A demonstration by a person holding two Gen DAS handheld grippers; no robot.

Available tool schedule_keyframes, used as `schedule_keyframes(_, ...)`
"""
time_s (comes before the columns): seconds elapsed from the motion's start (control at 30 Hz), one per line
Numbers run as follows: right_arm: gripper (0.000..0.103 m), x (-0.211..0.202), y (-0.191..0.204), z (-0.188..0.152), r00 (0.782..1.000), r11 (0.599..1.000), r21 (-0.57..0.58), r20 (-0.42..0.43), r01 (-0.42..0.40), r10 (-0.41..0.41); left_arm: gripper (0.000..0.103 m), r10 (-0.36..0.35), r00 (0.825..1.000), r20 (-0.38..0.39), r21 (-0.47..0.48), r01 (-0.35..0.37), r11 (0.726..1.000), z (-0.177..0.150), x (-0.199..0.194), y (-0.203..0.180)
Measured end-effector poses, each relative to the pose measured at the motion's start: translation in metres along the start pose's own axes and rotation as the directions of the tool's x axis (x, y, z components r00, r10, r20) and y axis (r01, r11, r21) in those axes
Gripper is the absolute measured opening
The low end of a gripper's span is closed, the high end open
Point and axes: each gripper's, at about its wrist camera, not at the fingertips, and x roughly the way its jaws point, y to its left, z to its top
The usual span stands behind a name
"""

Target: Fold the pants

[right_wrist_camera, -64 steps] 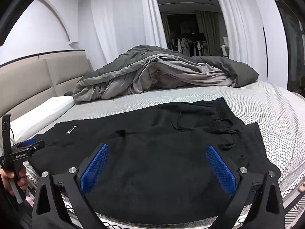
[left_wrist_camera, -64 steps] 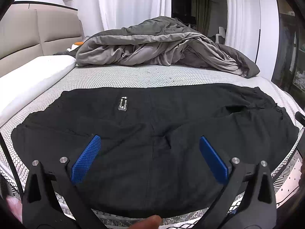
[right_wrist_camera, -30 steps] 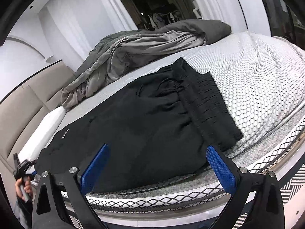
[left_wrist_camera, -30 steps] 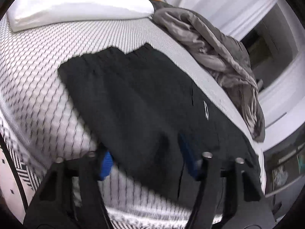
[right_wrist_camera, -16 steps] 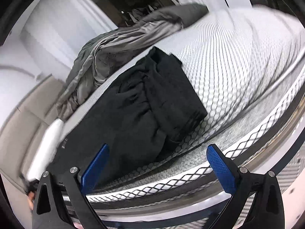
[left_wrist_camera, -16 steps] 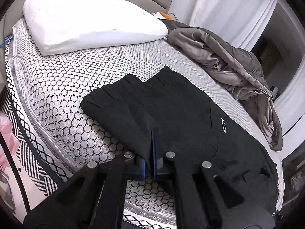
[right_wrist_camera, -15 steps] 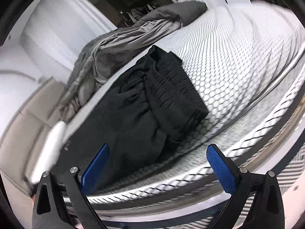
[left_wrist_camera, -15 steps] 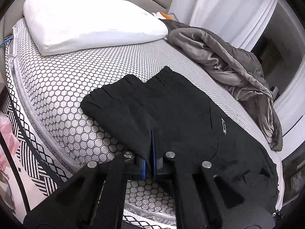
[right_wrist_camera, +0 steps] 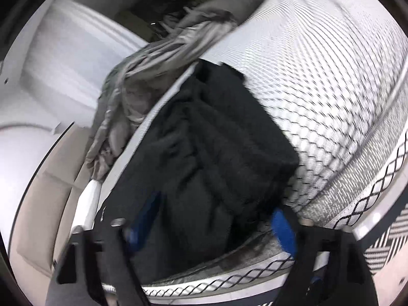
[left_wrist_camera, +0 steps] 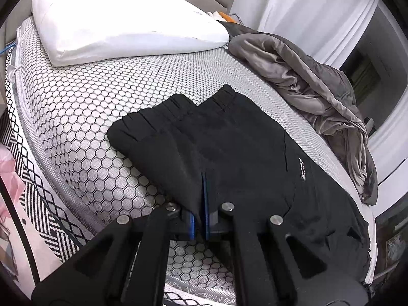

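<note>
Black pants (left_wrist_camera: 242, 153) lie spread across the honeycomb-patterned mattress (left_wrist_camera: 76, 107). My left gripper (left_wrist_camera: 200, 219) is shut on the near edge of the pants by the leg cuffs. In the blurred right wrist view the waistband end of the pants (right_wrist_camera: 216, 158) lies between the blue pads of my right gripper (right_wrist_camera: 211, 225), which is open with its jaws on either side of the near edge of the cloth.
A white pillow (left_wrist_camera: 114, 17) lies at the head of the bed. A crumpled grey duvet (left_wrist_camera: 318, 89) is heaped behind the pants, also in the right wrist view (right_wrist_camera: 165, 51). The mattress edge (right_wrist_camera: 369, 191) drops off close to both grippers.
My left gripper stays shut on the pants edge, almost unmoved. My right gripper has moved in and tilted toward the waistband, its jaws narrower than before.
</note>
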Motion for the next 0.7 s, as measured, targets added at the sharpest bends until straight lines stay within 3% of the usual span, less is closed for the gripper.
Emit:
schedule_keyframes(0.03, 0.032, 0.003, -0.001, 0.002, 0.999, 0.999, -0.004, -0.004, 0.032, -0.032, 0.002, -0.002, 1.0, -0.002, 0.008, 0.002, 1.0, 0.0, 0.0, -0.003)
schedule_keyframes(0.07, 0.029, 0.002, 0.001, 0.004, 0.998, 0.998, -0.019, -0.002, 0.061, -0.061, 0.002, -0.005, 1.0, 0.002, 0.006, 0.005, 1.0, -0.001, -0.001, -0.002)
schedule_keyframes(0.13, 0.015, -0.011, 0.008, 0.004, 0.998, 0.998, -0.043, 0.033, 0.045, -0.044, 0.002, -0.036, 0.999, 0.026, -0.003, 0.036, 0.999, -0.004, -0.013, 0.0)
schedule_keyframes(0.23, 0.015, -0.041, 0.014, 0.0, 0.996, 0.995, -0.087, 0.071, 0.056, -0.05, 0.002, -0.042, 0.999, 0.025, 0.019, 0.042, 0.999, -0.008, -0.016, 0.002)
schedule_keyframes(0.3, 0.015, -0.04, 0.001, -0.003, 0.995, 0.993, -0.058, 0.029, 0.1, -0.098, 0.0, -0.011, 1.0, -0.017, 0.025, 0.011, 1.0, -0.011, -0.005, 0.004)
schedule_keyframes(0.4, 0.015, -0.027, -0.014, -0.004, 0.995, 0.995, 0.028, -0.031, 0.094, -0.094, 0.0, -0.02, 0.999, -0.032, -0.012, 0.019, 1.0, -0.012, -0.002, 0.009)
schedule_keyframes(0.53, 0.015, -0.049, 0.0, -0.002, 0.997, 1.0, 0.002, 0.068, 0.024, -0.024, 0.0, -0.047, 0.998, 0.03, -0.025, 0.048, 0.999, -0.009, -0.023, 0.003)
schedule_keyframes(0.7, 0.015, -0.071, 0.032, 0.007, 0.984, 0.998, -0.06, 0.178, 0.032, -0.021, 0.0, -0.077, 0.994, 0.077, -0.02, 0.079, 0.997, 0.009, -0.041, -0.016)
